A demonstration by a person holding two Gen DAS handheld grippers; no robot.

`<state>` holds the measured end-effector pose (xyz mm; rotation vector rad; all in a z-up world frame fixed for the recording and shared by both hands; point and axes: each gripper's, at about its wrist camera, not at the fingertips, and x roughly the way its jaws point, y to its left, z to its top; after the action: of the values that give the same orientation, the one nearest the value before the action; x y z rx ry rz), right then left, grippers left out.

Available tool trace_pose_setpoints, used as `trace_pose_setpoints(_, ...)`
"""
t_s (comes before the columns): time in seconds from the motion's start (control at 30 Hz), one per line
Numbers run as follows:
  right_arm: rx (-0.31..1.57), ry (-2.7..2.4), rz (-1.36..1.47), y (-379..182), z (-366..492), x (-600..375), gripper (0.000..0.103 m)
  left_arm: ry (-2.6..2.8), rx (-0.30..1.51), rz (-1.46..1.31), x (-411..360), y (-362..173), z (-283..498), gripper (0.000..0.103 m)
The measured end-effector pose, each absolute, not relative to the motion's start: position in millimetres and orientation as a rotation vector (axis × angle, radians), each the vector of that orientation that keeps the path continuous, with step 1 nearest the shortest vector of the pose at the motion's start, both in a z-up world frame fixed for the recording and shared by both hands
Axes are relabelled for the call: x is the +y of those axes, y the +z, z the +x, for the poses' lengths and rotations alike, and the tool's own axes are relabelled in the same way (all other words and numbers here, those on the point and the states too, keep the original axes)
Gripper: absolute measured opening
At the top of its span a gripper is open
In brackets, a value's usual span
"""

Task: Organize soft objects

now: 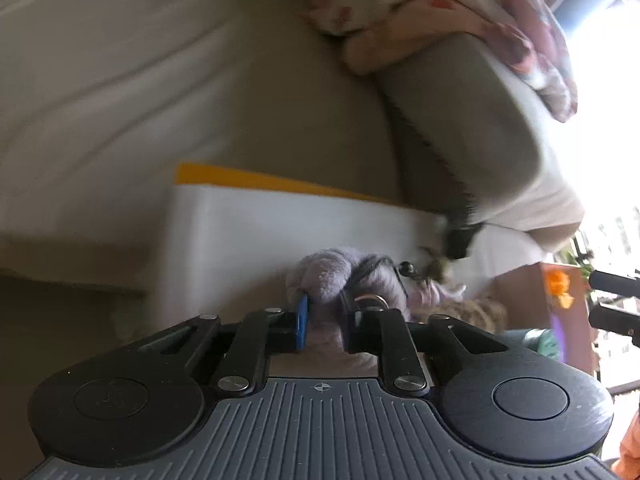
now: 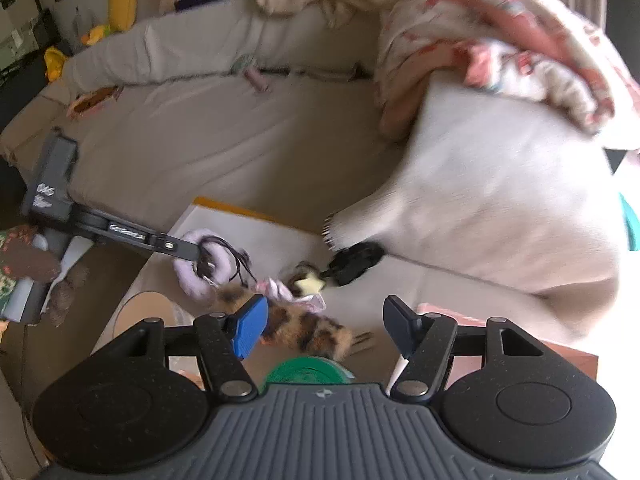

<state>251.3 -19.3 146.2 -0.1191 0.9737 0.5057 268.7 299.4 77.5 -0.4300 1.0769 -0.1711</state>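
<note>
A lavender plush ring [image 1: 332, 272] with black cords lies by a white board with a yellow edge [image 1: 280, 216]. My left gripper [image 1: 326, 312] is shut on this ring. The right wrist view shows the same grip, the left gripper [image 2: 200, 254] coming in from the left onto the lavender ring [image 2: 192, 280]. A spotted brown and orange furry piece [image 2: 304, 328] lies below my right gripper [image 2: 324, 328], which stands open, its pads clear of the fur. A small pink cloth [image 2: 280, 290] and a pale yellow star [image 2: 310, 284] lie just beyond.
A black tasselled object [image 2: 356, 260] lies at the corner of a large pale cushion [image 2: 500, 200]. A floral blanket [image 2: 500, 32] is heaped on the beige sofa [image 2: 200, 132]. A green round lid [image 2: 306, 372] sits close under the right gripper. A person's patterned sleeve [image 2: 16, 264] is at left.
</note>
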Motion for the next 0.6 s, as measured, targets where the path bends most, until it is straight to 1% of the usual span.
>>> trace_pose_setpoints(0.13, 1.036, 0.518, -0.133, 130.3, 264.2, 8.5, 0.065, -0.18, 1.048, -0.433, 313.0, 70.0, 252.6, 0.019)
trace_pose_setpoints(0.2, 1.073, 0.502, -0.105, 121.4, 278.6, 17.6, 0.063, -0.201, 1.016, -0.45, 312.8, 66.6, 250.5, 0.019)
trace_pose_setpoints(0.23, 1.098, 0.488, -0.08, 116.2, 287.6, 20.7, 0.059, -0.211, 1.001, -0.462, 312.2, 64.8, 249.8, 0.02)
trace_pose_setpoints(0.27, 1.132, 0.47, -0.045, 109.0, 298.8, 24.0, 0.053, -0.218, 0.99, -0.472, 312.0, 62.3, 250.5, 0.021)
trace_pose_setpoints(0.3, 1.159, 0.457, -0.025, 102.1, 307.3, 27.5, 0.051, -0.222, 0.981, -0.484, 311.5, 61.1, 251.3, 0.022)
trace_pose_setpoints(0.37, 1.192, 0.414, -0.024, 89.1, 321.6, 35.8, 0.043, -0.225, 0.959, -0.499, 309.5, 57.2, 252.2, 0.022)
trace_pose_setpoints(0.5, 1.183, 0.299, -0.073, 73.8, 337.7, 45.6, 0.042, -0.228, 0.905, -0.479, 300.4, 54.9, 251.3, 0.023)
trace_pose_setpoints(0.6, 1.208, 0.21, -0.087, 59.9, 350.0, 48.8, 0.042, -0.216, 0.877, -0.483, 300.0, 52.9, 253.4, 0.026)
